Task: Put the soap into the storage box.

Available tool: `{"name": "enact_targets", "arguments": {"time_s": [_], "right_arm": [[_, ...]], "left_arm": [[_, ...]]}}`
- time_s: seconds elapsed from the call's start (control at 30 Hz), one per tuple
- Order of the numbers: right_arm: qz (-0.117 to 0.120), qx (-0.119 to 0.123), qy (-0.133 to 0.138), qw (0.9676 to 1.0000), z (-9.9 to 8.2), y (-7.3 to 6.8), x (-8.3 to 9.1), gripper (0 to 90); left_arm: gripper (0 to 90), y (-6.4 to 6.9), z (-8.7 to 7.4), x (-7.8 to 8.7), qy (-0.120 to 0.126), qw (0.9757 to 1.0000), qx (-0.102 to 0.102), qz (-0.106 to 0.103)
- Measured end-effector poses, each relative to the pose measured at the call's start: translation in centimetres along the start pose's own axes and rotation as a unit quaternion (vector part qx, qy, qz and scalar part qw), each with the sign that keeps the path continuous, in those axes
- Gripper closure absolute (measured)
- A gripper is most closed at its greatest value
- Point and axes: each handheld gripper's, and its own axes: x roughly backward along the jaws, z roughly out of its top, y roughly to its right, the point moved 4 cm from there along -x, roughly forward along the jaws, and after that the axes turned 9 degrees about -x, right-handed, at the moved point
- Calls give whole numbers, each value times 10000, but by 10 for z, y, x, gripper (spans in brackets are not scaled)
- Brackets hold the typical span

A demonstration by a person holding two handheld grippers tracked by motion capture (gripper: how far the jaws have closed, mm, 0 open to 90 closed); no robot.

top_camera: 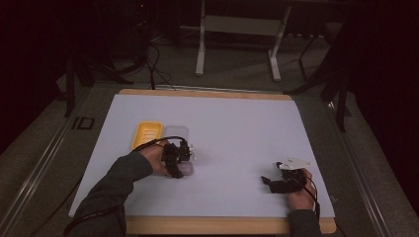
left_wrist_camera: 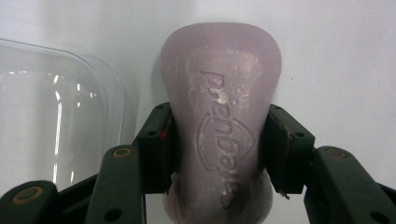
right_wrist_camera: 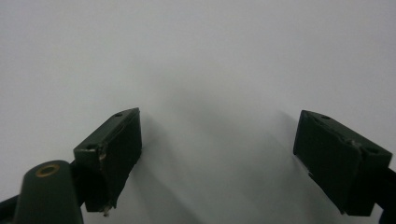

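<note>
A pale lilac bar of soap (left_wrist_camera: 222,121) with embossed lettering lies on the white mat, and my left gripper (left_wrist_camera: 219,149) is shut on its sides. From above, the soap (top_camera: 187,169) peeks out under the left gripper (top_camera: 184,159), just below a clear lid (top_camera: 176,132). That clear plastic lid (left_wrist_camera: 56,116) lies flat to the soap's left. A yellow soap dish (top_camera: 146,134) sits beside the lid. My right gripper (top_camera: 269,180) rests low at the mat's right side, and in its own view the right gripper (right_wrist_camera: 219,158) is open over bare mat.
The white mat (top_camera: 237,128) covers a wooden table top (top_camera: 207,225). A metal frame with legs (top_camera: 237,34) stands on the floor beyond the table's far edge. Cables (top_camera: 153,69) trail on the floor at the back left.
</note>
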Motion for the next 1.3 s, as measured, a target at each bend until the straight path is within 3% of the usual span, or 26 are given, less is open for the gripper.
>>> {"name": "enact_targets", "arguments": {"time_s": [0.27, 0.53, 1.3], "right_arm": [[1, 1, 1, 10000, 0, 0, 0, 150], [2, 0, 0, 10000, 0, 0, 0, 150], [-9, 11, 14, 10000, 0, 0, 0, 150]], "left_arm": [[497, -1, -3, 4, 19, 10000, 13, 37], [497, -6, -8, 11, 72, 9998, 165, 42], [497, -13, -21, 39, 279, 9985, 358, 307]]}}
